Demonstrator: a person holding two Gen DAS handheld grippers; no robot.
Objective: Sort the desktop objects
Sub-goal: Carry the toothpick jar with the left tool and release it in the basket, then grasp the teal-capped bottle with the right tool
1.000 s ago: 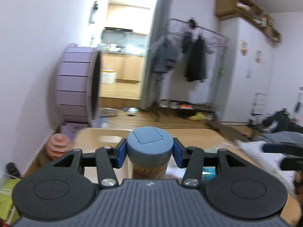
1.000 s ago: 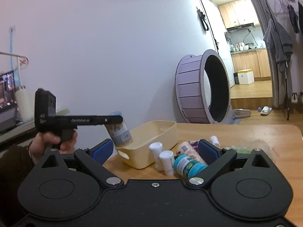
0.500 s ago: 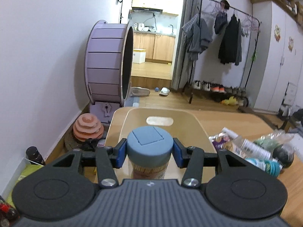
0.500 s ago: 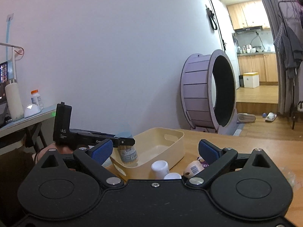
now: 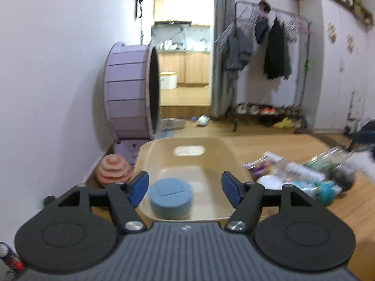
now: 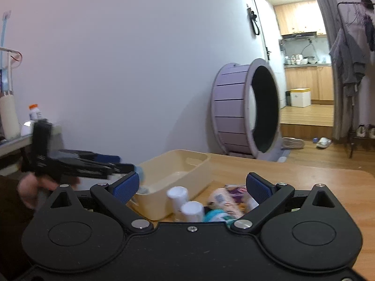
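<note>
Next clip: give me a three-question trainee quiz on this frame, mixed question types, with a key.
1. True or false: the left gripper is clamped on the blue-lidded jar.
2. The jar stands: A) on the bare table B) inside the cream bin C) on the floor.
3. Fill in: the right gripper is ____, holding nothing.

Key: 1 false, its jaws stand wide and clear of the lid; 2 B; 3 open.

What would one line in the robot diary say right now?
left gripper: open | blue-lid jar: standing in cream bin | right gripper: open, above bottle pile
</note>
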